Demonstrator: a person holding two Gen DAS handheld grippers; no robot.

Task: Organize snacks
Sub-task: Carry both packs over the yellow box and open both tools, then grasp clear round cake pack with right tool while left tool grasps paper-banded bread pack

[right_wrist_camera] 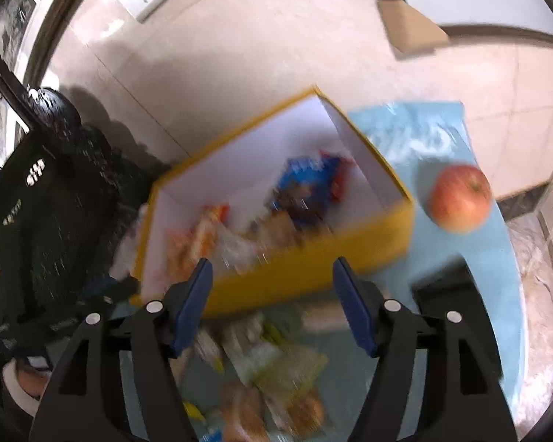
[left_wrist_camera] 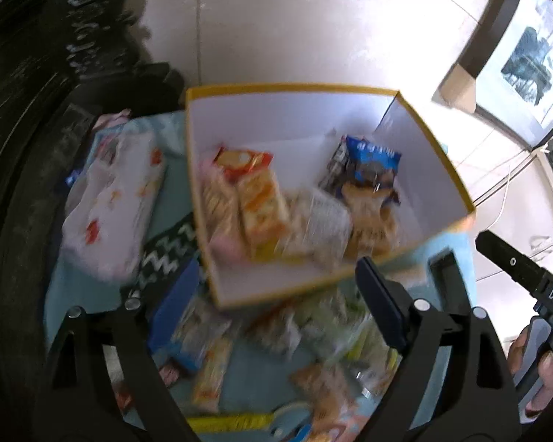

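A yellow box with a white inside (left_wrist_camera: 435,154) stands on a light blue cloth and holds several snack packets: orange ones (left_wrist_camera: 258,199), a clear one and a blue one (left_wrist_camera: 372,162). The box also shows in the right wrist view (right_wrist_camera: 313,258). Loose snack packets (left_wrist_camera: 313,328) lie on the cloth in front of the box, seen too in the right wrist view (right_wrist_camera: 272,364). My left gripper (left_wrist_camera: 276,294) is open and empty above the loose packets. My right gripper (right_wrist_camera: 272,302) is open and empty near the box's front wall. Both views are blurred.
A red apple (right_wrist_camera: 459,199) sits on the cloth right of the box. A large white patterned packet (left_wrist_camera: 114,199) lies left of the box. A dark carved chair (right_wrist_camera: 55,191) stands at the left. A black object (right_wrist_camera: 446,287) lies at the right.
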